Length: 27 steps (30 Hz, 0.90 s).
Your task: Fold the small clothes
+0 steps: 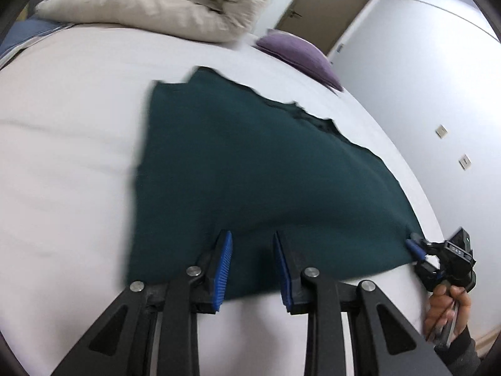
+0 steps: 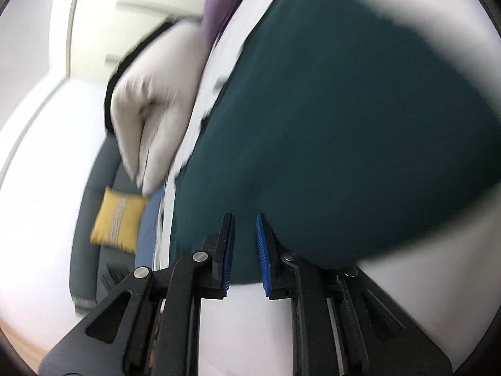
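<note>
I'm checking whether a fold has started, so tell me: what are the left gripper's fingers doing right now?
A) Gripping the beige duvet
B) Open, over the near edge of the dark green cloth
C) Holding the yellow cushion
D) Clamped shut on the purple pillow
B: the left gripper shows a clear gap between its blue pads, above the near edge of the dark green cloth spread on the white bed.

White bed [image 1: 62, 156], folded beige duvet [image 1: 150, 3], purple pillow [image 1: 300, 53], brown door [image 1: 328, 9] (closed), pale wall [image 1: 422, 78] with switches, grey sofa [image 2: 94, 219], yellow cushion [image 2: 117, 221], wood floor [image 2: 15, 335]
</note>
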Tool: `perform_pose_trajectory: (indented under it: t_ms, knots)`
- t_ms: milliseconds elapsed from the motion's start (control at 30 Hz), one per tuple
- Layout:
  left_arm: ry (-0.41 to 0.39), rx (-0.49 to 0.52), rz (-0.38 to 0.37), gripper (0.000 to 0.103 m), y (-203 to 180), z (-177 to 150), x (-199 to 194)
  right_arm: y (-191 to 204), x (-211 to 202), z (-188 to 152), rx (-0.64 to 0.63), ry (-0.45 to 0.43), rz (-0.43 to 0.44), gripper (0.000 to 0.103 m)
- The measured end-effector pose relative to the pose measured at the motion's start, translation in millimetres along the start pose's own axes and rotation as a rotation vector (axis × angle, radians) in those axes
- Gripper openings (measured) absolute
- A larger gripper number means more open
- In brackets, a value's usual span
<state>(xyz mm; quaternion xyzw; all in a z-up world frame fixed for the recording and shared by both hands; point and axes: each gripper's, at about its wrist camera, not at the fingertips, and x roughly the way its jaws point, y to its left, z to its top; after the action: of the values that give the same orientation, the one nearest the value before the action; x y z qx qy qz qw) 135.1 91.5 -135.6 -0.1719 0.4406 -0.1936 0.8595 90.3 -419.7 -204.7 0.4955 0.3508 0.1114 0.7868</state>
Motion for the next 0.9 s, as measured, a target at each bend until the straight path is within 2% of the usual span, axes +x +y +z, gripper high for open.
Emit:
perform_pose_trajectory:
  t_ms: [33, 100, 133, 200, 267, 400, 500, 567, 600, 633, 700, 733, 833, 900]
  knots:
    - [-0.005, -0.014, -0.007, 0.029, 5.3, 0.4, -4.1, -10.2, -19.8, 7.2, 0.016, -0.047, -0.015, 0.013]
    - [-0.017, -0.03, 0.044, 0.032, 15.5, 1.3, -18.3, -23.1, -46.9, 19.0, 0.05, -0.118, -0.037, 0.014]
    - [-0.024, -0.042, 0.043, 0.033, 18.4, 1.0, -24.6, -25.3, -61.8, 24.8, 0.058, -0.152, -0.048, 0.014]
    - [-0.059, -0.047, 0.058, 0.042, 16.5, 3.4, -42.9, -18.7, -81.6, 30.6, 0.05, -0.203, -0.065, 0.018]
    - [-0.09, -0.003, 0.088, 0.048, 1.3, 10.9, -50.2, -4.6, -88.1, 26.3, 0.029, -0.208, -0.041, 0.018]
    - [-0.114, 0.068, 0.056, 0.054, -39.2, 38.3, -37.2, 39.0, -55.4, 18.9, -0.072, -0.115, 0.026, 0.019]
    - [-0.108, 0.133, 0.082, 0.054, -63.5, 59.6, -8.3, 90.3, 9.6, 7.8, -0.147, -0.01, 0.056, 0.032]
    - [-0.069, 0.166, 0.107, 0.054, -76.0, 73.2, 19.7, 108.8, 50.3, 5.2, -0.182, 0.04, 0.051, 0.037]
    - [-0.067, 0.202, 0.143, 0.054, -80.8, 76.3, 28.5, 111.2, 67.7, 5.8, -0.183, 0.062, 0.049, 0.042]
    - [-0.06, 0.243, 0.195, 0.054, -86.0, 80.9, 42.8, 110.3, 85.3, 9.7, -0.178, 0.083, 0.036, 0.042]
    - [-0.011, 0.241, 0.231, 0.054, -80.4, 86.0, 64.6, 106.6, 110.4, 12.2, -0.168, 0.093, 0.001, 0.042]
    - [0.022, 0.209, 0.244, 0.054, -71.1, 88.0, 76.7, 96.4, 116.5, 17.4, -0.149, 0.086, -0.018, 0.041]
    - [0.037, 0.164, 0.216, 0.056, -53.0, 85.4, 88.2, 62.6, 111.6, 39.1, -0.091, 0.054, 0.056, 0.032]
    - [0.029, 0.174, 0.216, 0.057, -52.3, 83.2, 88.8, 48.5, 98.9, 56.4, -0.084, 0.01, 0.084, 0.032]
